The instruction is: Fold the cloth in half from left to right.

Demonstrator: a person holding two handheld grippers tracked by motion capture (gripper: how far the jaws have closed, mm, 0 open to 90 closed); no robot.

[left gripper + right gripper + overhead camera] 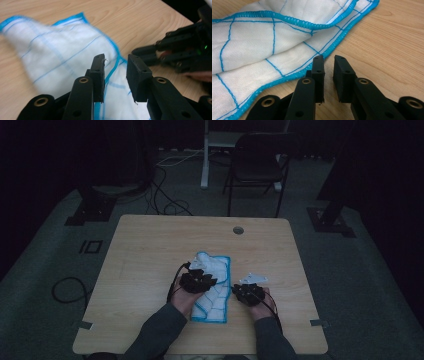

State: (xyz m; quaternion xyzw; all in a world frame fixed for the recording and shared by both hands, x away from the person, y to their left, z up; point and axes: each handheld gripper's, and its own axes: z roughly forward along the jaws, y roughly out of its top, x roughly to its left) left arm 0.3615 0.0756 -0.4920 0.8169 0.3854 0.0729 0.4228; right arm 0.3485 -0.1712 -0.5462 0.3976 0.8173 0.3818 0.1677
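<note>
Cloth [214, 287] flat on table [145, 250] | left tongs [115, 72] parted above it | right tongs [329, 75] beside hem

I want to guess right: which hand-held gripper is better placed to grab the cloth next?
Probably the left hand-held gripper: its open jaws hang right over the blue-edged cloth. The right hand-held gripper sits beside the cloth's edge, over bare table.
</note>
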